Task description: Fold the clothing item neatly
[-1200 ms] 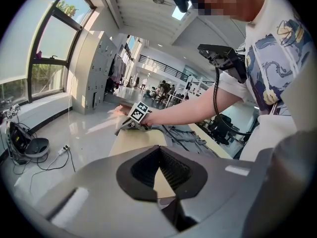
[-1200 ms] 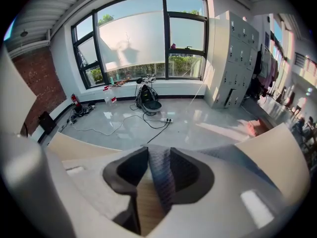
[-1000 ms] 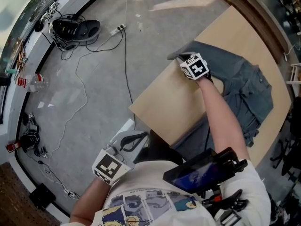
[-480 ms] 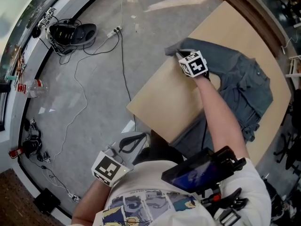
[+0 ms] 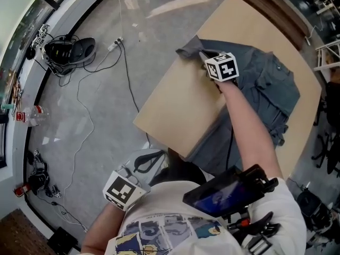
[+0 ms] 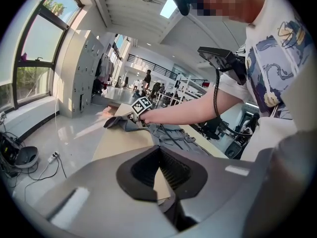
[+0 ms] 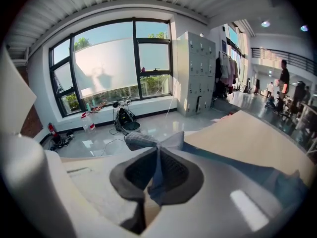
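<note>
Against a second ago, the right gripper (image 5: 206, 56) and the corner of the grey-blue garment (image 5: 263, 81) it holds lie slightly further along the tabletop (image 5: 178, 108) edge, away from the person. The head camera itself has also shifted, so the floor cables (image 5: 101, 89) now sit higher in the head view. The left gripper (image 5: 144, 161) hangs where it did, low beside the person's torso and off the tabletop. The rest of the garment lies spread and rumpled on the far half of the tabletop, with one end drooping over the near edge. Only the right gripper view shows the grip itself — its fingers (image 7: 173, 170) are closed on a thin fold of blue cloth, whose bunched tip sticks up beyond them. The left gripper view shows its own fingers (image 6: 171, 170) pressed together with nothing between them, and from the side the outstretched right arm (image 6: 188, 108) — the garment's corner is raised off the tabletop there.
</note>
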Demonstrator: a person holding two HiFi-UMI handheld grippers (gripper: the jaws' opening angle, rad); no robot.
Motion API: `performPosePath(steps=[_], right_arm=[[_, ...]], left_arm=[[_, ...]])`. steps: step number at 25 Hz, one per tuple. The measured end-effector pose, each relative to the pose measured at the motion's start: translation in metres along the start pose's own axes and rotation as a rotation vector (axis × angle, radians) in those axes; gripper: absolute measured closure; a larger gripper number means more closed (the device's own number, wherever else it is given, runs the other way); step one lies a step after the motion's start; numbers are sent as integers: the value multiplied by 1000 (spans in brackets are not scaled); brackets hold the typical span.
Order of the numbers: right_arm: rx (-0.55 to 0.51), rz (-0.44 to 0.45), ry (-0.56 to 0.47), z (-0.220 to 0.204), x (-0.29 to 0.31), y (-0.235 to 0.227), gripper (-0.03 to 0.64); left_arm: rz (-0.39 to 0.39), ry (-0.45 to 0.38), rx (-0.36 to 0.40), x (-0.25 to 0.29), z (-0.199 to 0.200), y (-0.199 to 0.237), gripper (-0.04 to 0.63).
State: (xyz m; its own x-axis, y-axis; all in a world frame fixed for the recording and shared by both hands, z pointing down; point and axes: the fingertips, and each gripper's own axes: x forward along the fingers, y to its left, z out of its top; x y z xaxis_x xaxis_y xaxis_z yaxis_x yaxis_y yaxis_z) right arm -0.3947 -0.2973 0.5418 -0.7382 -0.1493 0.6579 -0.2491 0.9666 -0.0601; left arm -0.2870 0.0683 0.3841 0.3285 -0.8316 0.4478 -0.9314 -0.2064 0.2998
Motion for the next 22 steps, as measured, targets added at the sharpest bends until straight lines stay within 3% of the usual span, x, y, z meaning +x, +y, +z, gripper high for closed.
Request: performPosePath(steps=[14,22], right_arm=[[150,-184,-120,-16,-113,-53,596],[207,-228,-156,-44,-176,-87,597]], left_arm=[[-122,1,76,-7,-11,-47,588],[-158,7,128,8,-11,-84,588]])
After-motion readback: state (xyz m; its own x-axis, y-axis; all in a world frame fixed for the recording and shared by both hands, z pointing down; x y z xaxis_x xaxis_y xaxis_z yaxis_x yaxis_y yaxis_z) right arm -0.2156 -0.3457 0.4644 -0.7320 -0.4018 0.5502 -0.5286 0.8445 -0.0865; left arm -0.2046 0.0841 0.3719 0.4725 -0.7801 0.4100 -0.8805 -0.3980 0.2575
